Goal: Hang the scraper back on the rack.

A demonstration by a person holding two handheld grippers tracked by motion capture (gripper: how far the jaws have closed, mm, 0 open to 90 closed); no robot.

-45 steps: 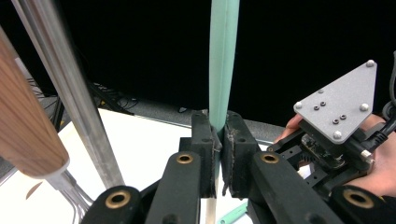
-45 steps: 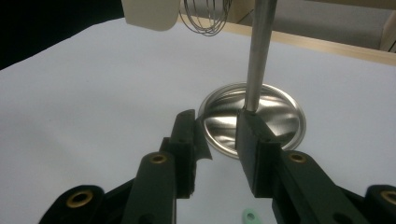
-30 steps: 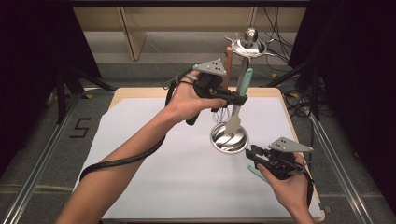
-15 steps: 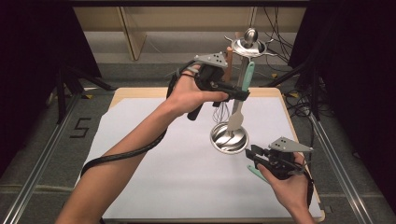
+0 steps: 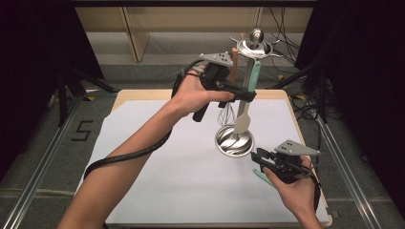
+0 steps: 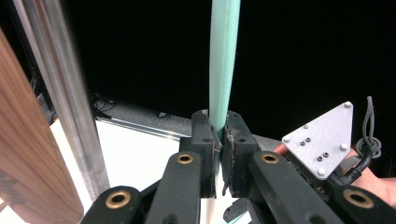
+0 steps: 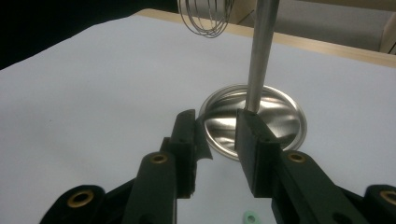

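A steel utensil stand rises from a round base [image 5: 234, 141] [image 7: 275, 116], and its pole [image 5: 249, 71] [image 6: 60, 93] [image 7: 261, 46] ends in a hooked top [image 5: 256, 45]. My left gripper [image 5: 248, 95] [image 6: 218, 140] is shut on the teal handle of a spatula [image 5: 255, 71] [image 6: 223, 70]. It holds the spatula upright beside the pole, pale blade [image 5: 241, 121] down over the base. My right gripper [image 5: 258, 160] [image 7: 217, 126] stands open and empty near the table's front right, pointed at the base.
A wire whisk [image 5: 227, 114] [image 7: 208, 18] hangs from the stand, and a wooden utensil [image 5: 234, 62] [image 6: 28, 154] hangs at its back. A small teal piece [image 5: 261, 176] [image 7: 251, 217] lies under my right gripper. White sheet [image 5: 167, 157] covers the table.
My left gripper has lifted the teal spatula higher along the pole, toward the stand's top. The right gripper has stayed in place.
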